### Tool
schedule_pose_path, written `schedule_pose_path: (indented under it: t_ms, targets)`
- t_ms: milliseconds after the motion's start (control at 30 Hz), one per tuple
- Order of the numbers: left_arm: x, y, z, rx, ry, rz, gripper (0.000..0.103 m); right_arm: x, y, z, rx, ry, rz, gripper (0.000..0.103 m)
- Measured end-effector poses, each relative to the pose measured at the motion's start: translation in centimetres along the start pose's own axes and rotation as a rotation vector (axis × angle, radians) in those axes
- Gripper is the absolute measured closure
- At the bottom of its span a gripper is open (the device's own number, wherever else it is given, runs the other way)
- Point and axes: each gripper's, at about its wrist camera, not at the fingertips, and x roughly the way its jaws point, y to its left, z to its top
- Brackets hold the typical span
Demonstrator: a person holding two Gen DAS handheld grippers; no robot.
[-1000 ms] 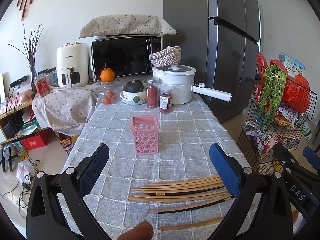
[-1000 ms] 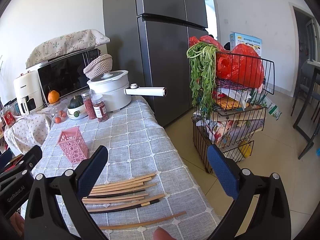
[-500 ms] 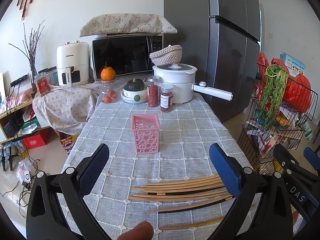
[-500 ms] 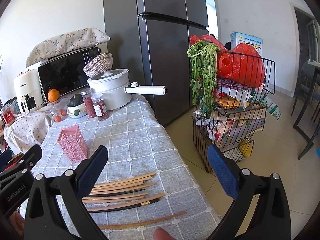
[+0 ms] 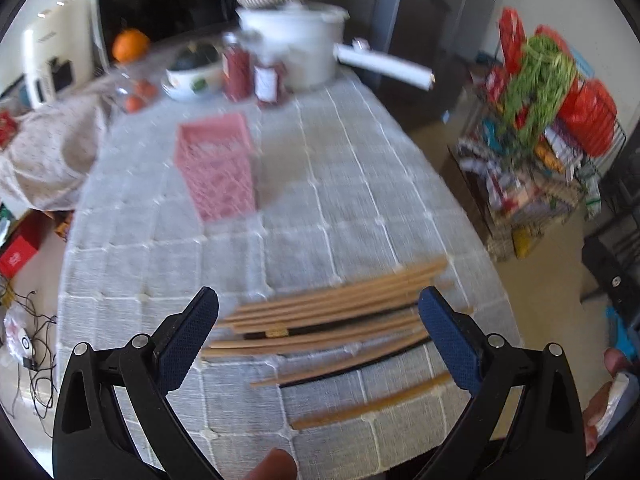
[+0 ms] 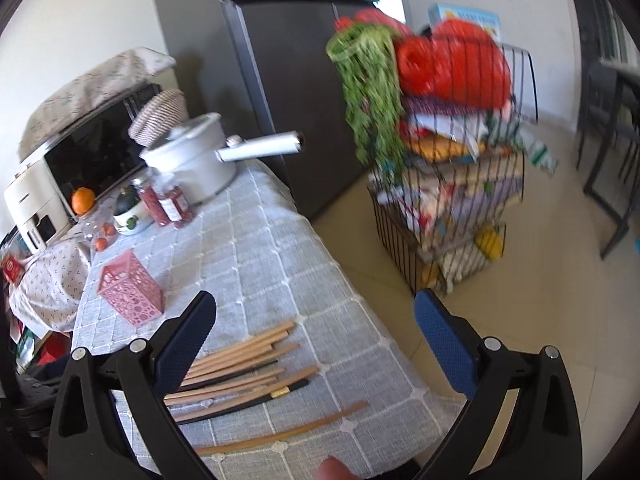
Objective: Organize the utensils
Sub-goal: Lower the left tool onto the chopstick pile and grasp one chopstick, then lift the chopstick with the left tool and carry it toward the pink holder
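The left wrist view looks down on the chopsticks (image 5: pixel 340 320), a loose row of tan and dark sticks low in the centre of the frame, lying on the checked tablecloth (image 5: pixel 340 200), with the pink holder (image 5: pixel 216 168) standing apart from them at the upper left. The right wrist view takes in what the other crops: the whole wire rack (image 6: pixel 452 200) with greens and red bags at the upper right, and a dark chair leg at the right edge. There the chopsticks (image 6: pixel 240 372) sit at the lower left, partly behind the near finger, and the holder (image 6: pixel 130 288) further left.

The left view is smeared by motion, so the jars and pot at the top are hard to read. A fingertip cuts into the bottom edge of each view.

The left gripper (image 5: pixel 318 336) is spread wide and empty above the sticks; the right gripper (image 6: pixel 314 344) likewise gapes empty. Compared with half a second ago, both cameras have tipped downward and nearer the sticks
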Motion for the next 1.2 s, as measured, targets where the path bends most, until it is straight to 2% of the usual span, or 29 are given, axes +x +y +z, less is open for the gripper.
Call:
schedule_pose_path:
  t_ms: [100, 267, 433, 567, 633, 833, 900, 967, 1067, 1133, 1200]
  targets:
    - [2.4, -1.6, 0.8, 0.089, 0.098, -0.05, 0.007, 1.0, -1.0, 0.1, 0.035, 0.034, -0.02, 0.006]
    - [5.7, -5.1, 3.5, 0.243, 0.2, -0.126, 0.007, 2.4, -3.6, 0.5, 0.139, 0.111, -0.001, 0.006]
    - [10.7, -8.9, 5.5, 0.378, 0.329, -0.113, 0.008, 4.0, -6.1, 0.7, 0.251, 0.177, 0.026, 0.006]
    - [13.7, -10.6, 5.7, 0.428, 0.443, -0.131, 0.021, 4.7, -6.5, 1.0, 0.295, 0.215, 0.065, 0.006]
    - [15.0, -11.4, 5.6, 0.475, 0.48, -0.1, 0.031, 4.8, -6.5, 1.0, 0.303, 0.226, 0.084, 0.006]
    - [17.1, -10.9, 6.0, 0.491, 0.505, -0.045, 0.047, 5.8, -6.6, 0.8, 0.336, 0.283, 0.132, 0.006]
    - [17.7, -10.5, 6.1, 0.5, 0.51, -0.008, 0.05, 6.0, -6.8, 0.7, 0.344, 0.291, 0.136, 0.006]
    - [17.8, -10.1, 6.3, 0.483, 0.515, -0.029, 0.05, 6.0, -6.9, 0.7, 0.346, 0.288, 0.132, 0.006]
    - [17.6, -10.1, 6.2, 0.519, 0.509, -0.031, 0.05, 6.0, -7.0, 0.7, 0.348, 0.285, 0.122, 0.006]
    - [17.4, -10.1, 6.1, 0.542, 0.491, -0.029, 0.044, 6.3, -7.1, 0.5, 0.358, 0.299, 0.131, 0.006]
    - [17.7, -9.4, 6.5, 0.502, 0.494, -0.064, 0.045, 6.6, -7.2, 0.2, 0.368, 0.321, 0.138, 0.006]
